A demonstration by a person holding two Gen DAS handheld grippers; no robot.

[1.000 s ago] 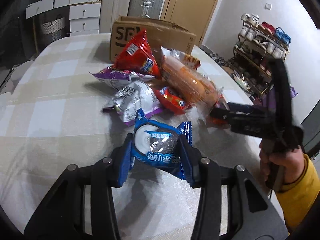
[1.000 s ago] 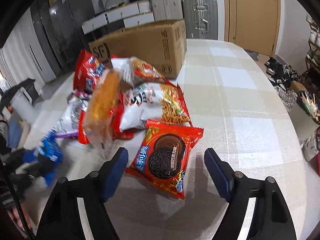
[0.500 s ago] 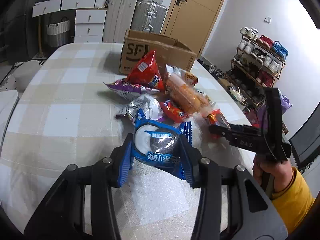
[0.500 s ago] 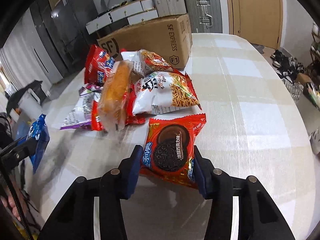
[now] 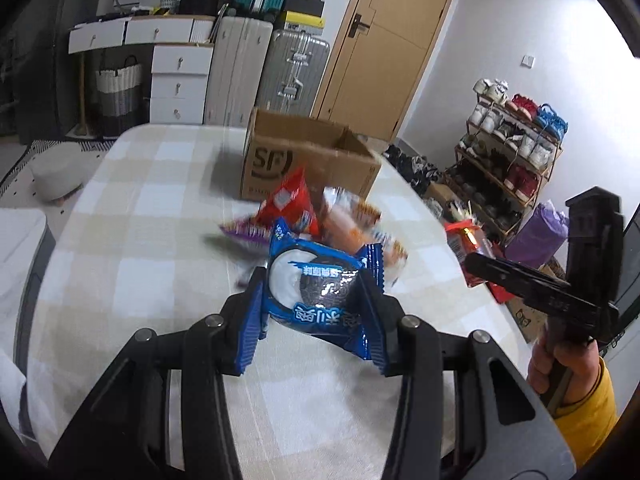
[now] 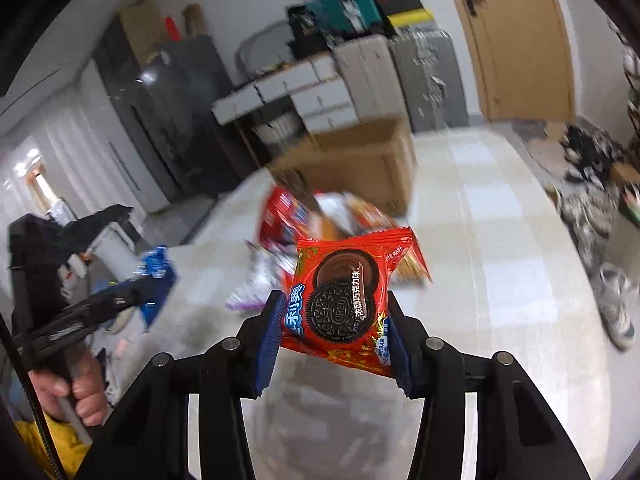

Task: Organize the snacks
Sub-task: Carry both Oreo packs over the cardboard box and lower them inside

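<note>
- Surface [image 5: 132, 216]: checked cloth, carrying the box and the snack heap; nothing else of mine rests on it.
- Box [image 5: 304, 160]: brown carton at the far end, top open, one printed side toward my left camera. I judge it the likely place for the snacks, though nothing inside it shows.
- Heap [image 5: 320, 216]: loose bags, red, purple and orange, lying just in front of the box and touching one another. Blurred; I cannot count them.
- Left tongs [image 5: 316, 300]: closed on the blue pack, pads pressing its two side edges, held clear above the surface.
- Right tongs [image 6: 336, 316]: closed on the red pack in the same way, also clear of the surface.
- Blue pack [image 5: 316, 288]: cookie packet, face up toward the camera, print upside down to me. Long axis runs forward, away from me; the far crimped end tips up toward the heap.
- Red pack [image 6: 344, 300]: cookie packet, face up, slightly tilted. Long axis also runs forward, far end toward the box, near end between the pads.
- Step in hand, as I judge it: both packs are picked and lifted, the carry is under way, nothing yet placed.
- Next move calls for: bringing each pack over the heap to the box opening, one at a time so the tongs do not collide, and letting go only once above it.
</note>
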